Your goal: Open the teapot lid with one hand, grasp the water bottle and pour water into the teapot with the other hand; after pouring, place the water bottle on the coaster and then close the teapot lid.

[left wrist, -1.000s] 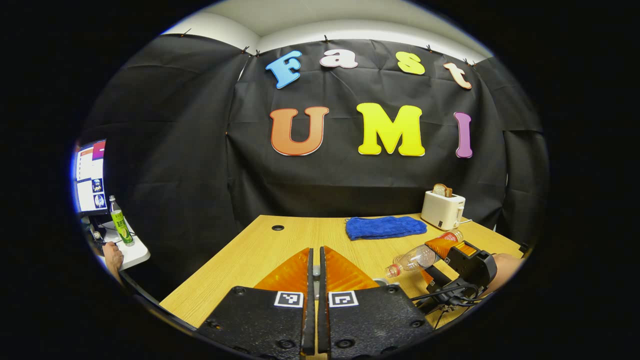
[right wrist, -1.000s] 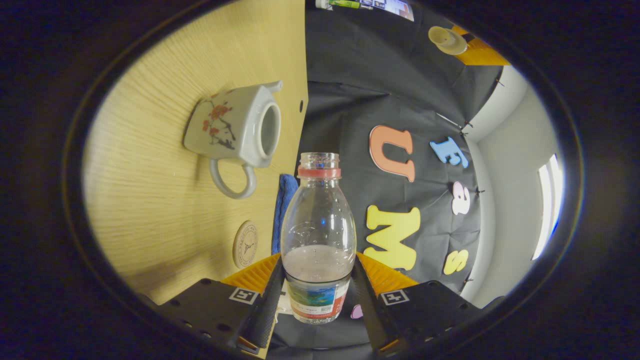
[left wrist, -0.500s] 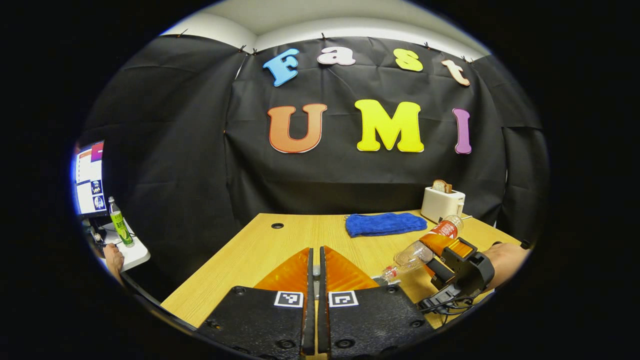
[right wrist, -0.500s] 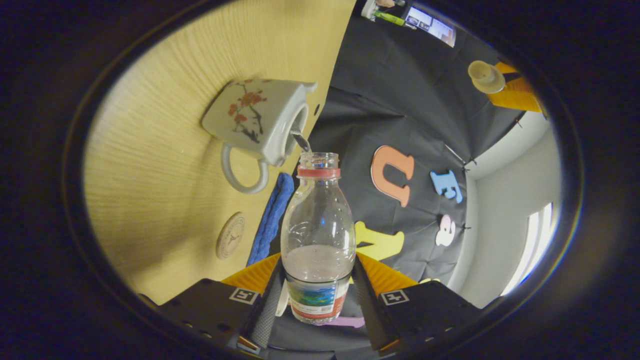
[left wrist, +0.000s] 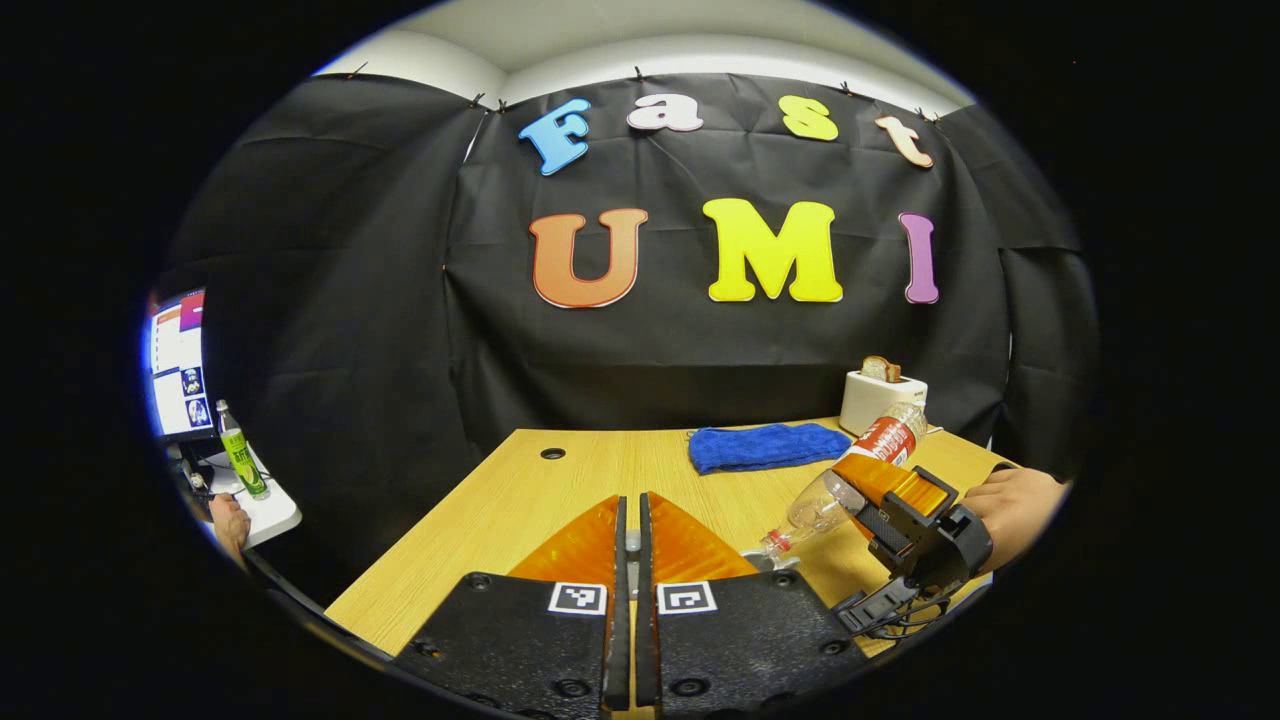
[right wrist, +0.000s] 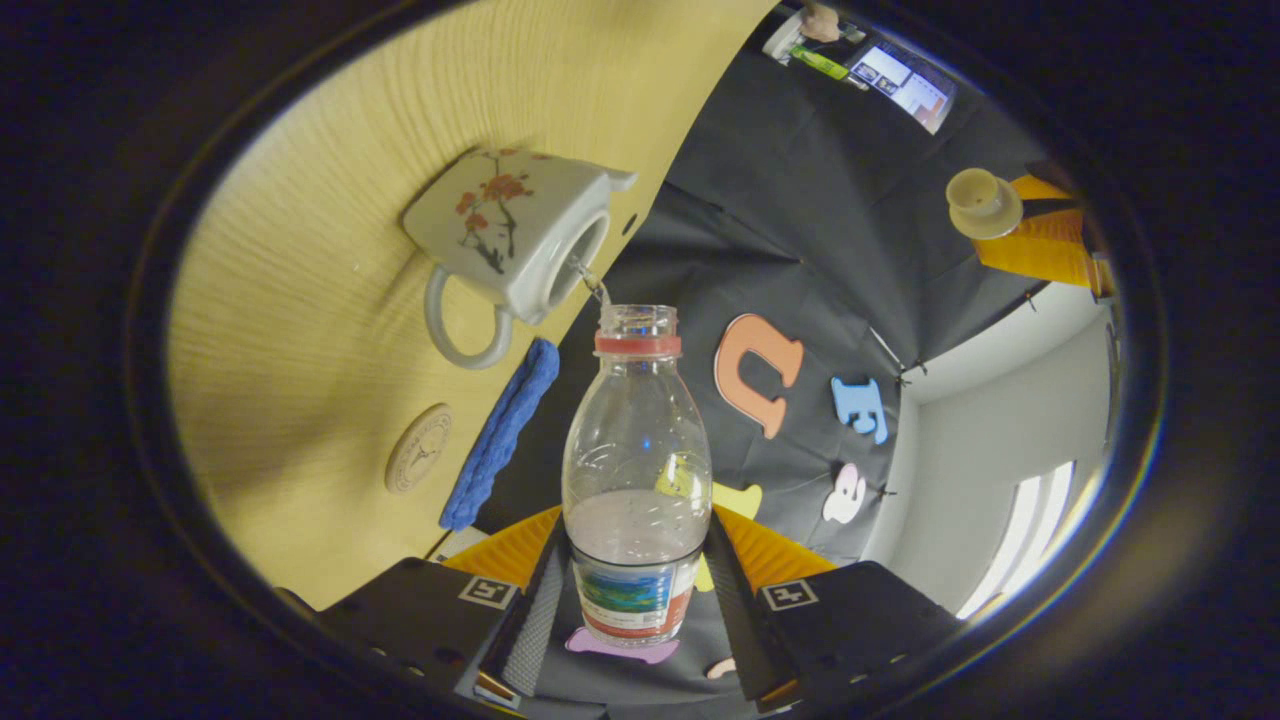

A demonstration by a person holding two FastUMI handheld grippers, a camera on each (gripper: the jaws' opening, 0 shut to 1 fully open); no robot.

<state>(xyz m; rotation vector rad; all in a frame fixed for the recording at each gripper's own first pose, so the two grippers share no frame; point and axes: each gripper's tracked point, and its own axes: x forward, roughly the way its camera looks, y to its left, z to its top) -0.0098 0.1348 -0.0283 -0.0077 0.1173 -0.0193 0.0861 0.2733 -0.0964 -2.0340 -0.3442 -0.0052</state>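
My right gripper (right wrist: 637, 520) is shut on the clear water bottle (right wrist: 637, 450), which has a red neck ring and no cap. The bottle is tipped, and a thin stream of water (right wrist: 592, 285) runs from its mouth into the open top of the white flowered teapot (right wrist: 505, 240) on the table. The round coaster (right wrist: 418, 448) lies near the teapot's handle. In the right gripper view, the teapot lid (right wrist: 983, 203) is held up in the air at the tips of the left gripper. In the left gripper view, my left gripper (left wrist: 628, 520) has its fingers closed, and the tilted bottle (left wrist: 835, 495) is at the right.
A folded blue towel (left wrist: 765, 447) and a white toaster (left wrist: 882, 400) sit at the back of the wooden table (left wrist: 520, 500). A hand (left wrist: 1010, 505) holds the right gripper. Off the table's left edge, a side desk carries a monitor (left wrist: 180, 365) and a green bottle (left wrist: 240, 455).
The right gripper has tipped the bottle further, mouth down toward the teapot, and water now streams into the opening. The left gripper has stayed almost still with the lid.
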